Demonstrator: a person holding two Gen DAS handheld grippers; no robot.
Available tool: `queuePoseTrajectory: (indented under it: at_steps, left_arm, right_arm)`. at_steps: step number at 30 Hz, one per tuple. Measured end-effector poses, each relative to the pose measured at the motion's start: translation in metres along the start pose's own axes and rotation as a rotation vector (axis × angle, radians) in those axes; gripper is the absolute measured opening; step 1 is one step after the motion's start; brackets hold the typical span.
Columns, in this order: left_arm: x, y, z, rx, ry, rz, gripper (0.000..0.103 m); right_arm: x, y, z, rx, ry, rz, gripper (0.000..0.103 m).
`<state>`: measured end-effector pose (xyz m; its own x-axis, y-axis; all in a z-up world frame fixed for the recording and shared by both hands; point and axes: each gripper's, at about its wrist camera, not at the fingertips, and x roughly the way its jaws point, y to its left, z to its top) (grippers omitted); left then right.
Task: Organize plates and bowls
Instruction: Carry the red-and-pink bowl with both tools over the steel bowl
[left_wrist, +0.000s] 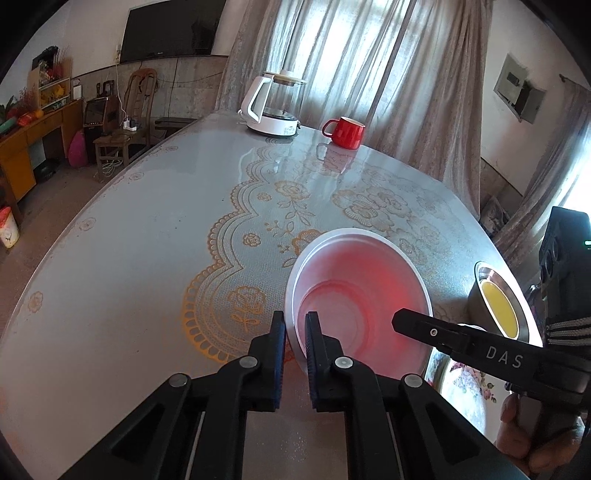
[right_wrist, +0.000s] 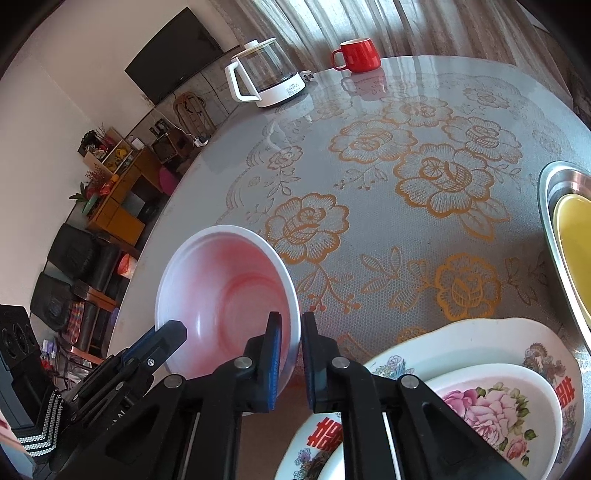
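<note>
Both grippers clamp the pink bowl's rim

Your left gripper (left_wrist: 295, 332) and right gripper (right_wrist: 291, 332) have jaws clamped on opposite rims of the pink bowl (left_wrist: 354, 295), tilted above the desk (left_wrist: 147, 221).

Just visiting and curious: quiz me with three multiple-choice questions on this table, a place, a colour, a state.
1. Where is the red mug? A in a sink; B beside the white kettle; C on a windowsill.
2. Colour of the inner bowl in the steel bowl? A blue; B green; C yellow.
3. The two tools are: A shut on the pink bowl's rim; B wide open; C out of sight.
B: mug and kettle share the far edge. C: yellow shows within steel. A: left tool and right tool pinch opposite rims.
</note>
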<state>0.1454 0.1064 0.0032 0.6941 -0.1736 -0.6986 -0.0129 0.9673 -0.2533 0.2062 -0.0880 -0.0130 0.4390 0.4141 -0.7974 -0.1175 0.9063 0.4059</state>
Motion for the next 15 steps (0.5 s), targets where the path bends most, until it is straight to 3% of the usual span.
queuePoseTrajectory:
  at_steps: [15]
  left_arm:
    - [-0.028,-0.013,-0.004,0.037,-0.056,-0.005,0.01]
  right_arm:
    - [-0.021,0.002,-0.007,-0.003,-0.049,0.049,0.01]
